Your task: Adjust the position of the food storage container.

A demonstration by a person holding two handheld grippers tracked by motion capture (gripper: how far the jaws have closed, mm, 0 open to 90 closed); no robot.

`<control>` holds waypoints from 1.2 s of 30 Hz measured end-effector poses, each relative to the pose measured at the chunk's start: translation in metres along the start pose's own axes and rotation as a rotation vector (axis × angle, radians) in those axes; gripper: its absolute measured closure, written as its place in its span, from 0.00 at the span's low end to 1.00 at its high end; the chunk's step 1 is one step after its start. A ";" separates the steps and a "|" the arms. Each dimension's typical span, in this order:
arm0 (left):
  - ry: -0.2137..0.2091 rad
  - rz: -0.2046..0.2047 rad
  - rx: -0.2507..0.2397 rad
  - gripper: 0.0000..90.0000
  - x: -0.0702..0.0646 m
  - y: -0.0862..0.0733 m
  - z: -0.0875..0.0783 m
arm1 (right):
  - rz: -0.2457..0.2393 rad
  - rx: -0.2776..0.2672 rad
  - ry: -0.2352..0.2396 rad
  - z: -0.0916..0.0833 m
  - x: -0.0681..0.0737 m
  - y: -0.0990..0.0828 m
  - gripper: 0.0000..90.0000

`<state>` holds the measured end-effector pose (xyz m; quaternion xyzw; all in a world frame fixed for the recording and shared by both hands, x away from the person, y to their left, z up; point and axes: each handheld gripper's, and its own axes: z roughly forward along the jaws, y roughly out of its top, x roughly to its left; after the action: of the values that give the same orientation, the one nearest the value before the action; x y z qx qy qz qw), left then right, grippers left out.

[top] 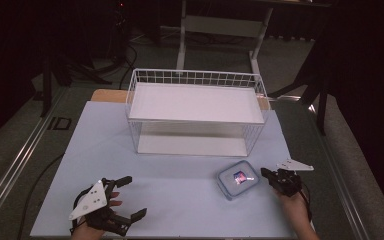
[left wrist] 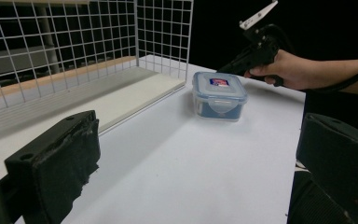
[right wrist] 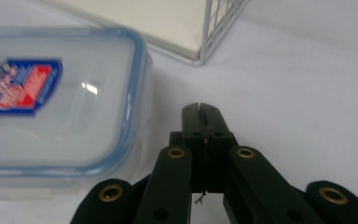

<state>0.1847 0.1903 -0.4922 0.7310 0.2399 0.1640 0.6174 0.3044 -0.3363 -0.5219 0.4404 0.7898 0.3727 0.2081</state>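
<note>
A white wire basket [top: 196,111] stood at centre frame on the bench [top: 180,200], holding a white board. Lower right, a small lidded plastic box [top: 237,179] lay shut, its contents unclear. The right tool [top: 269,175], pressed together, sat just beside it. The left tool [top: 130,197], lower left, was spread.

A white wire basket [top: 196,112] is being carried near the pale table's [top: 170,200] far edge; a lidded plastic container [top: 237,179] is being borne toward its near right corner.
</note>
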 end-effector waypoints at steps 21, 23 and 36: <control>-0.003 0.021 0.011 0.01 -0.003 0.001 0.001 | -0.068 0.110 0.145 0.007 0.044 -0.008 1.00; -0.003 0.020 0.010 0.01 -0.003 0.001 0.001 | -0.076 0.106 0.170 0.008 0.051 -0.007 1.00; -0.010 0.018 0.019 0.01 -0.005 0.000 0.002 | -0.104 0.111 0.271 0.019 0.071 0.001 1.00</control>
<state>0.1818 0.1857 -0.4919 0.7397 0.2317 0.1638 0.6102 0.2796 -0.2676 -0.5331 0.3555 0.8518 0.3732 0.0937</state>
